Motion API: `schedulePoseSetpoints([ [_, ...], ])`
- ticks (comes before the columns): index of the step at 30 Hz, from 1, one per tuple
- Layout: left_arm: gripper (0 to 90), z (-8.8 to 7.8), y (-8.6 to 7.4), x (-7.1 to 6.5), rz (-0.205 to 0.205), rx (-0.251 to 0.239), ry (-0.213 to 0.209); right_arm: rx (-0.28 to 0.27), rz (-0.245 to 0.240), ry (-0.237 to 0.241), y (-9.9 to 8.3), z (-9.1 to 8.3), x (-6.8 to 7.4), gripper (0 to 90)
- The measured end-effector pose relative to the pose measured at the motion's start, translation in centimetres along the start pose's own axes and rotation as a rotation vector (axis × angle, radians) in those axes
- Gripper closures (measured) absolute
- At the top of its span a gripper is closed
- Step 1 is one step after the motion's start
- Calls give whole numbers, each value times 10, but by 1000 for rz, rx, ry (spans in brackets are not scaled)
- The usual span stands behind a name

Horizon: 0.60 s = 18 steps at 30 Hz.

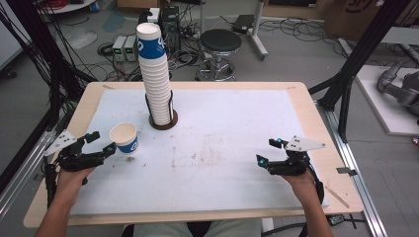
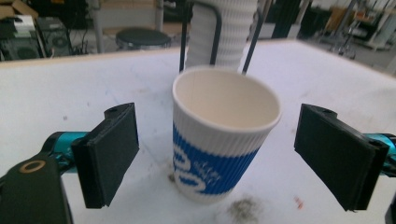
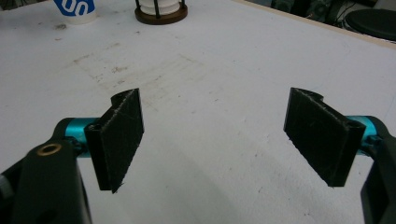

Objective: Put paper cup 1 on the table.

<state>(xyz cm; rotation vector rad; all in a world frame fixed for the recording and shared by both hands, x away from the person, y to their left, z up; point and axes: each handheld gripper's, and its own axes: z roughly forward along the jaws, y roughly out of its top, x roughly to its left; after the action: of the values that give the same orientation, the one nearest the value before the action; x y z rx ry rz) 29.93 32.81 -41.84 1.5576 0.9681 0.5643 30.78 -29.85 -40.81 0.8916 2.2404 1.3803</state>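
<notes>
Paper, blue-banded and upright, the cup point(image 2: 224, 135) stands on the worktop point(image 1: 222, 163) between my left tool's point(image 1: 99, 143) wide-open pads, untouched, while my right tool point(image 1: 269, 150) hangs open and empty, well apart.

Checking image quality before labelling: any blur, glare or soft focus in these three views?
High view: even light, no glare, slightly soft; the paper cup casts only a faint shadow. Left gripper view: the cup is fairly sharp, the cup stack behind it washed out, the background soft. Right gripper view: the tongs pads are sharp, the far table edge blurs.
</notes>
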Motion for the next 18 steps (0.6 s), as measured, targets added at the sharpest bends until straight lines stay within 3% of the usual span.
schedulePoseSetpoints([
  [3,136,-3,13,-8,-15,-62,-35,2,3,-4,0,0,0,205],
  [5,137,-2,16,-11,-17,-70,-47,1,6,-4,0,0,0,205],
  [10,137,11,25,-27,-11,-97,-132,-9,25,-20,-1,0,-2,205],
  [18,136,31,28,-44,-4,-121,-157,3,35,-44,0,0,-4,205],
])
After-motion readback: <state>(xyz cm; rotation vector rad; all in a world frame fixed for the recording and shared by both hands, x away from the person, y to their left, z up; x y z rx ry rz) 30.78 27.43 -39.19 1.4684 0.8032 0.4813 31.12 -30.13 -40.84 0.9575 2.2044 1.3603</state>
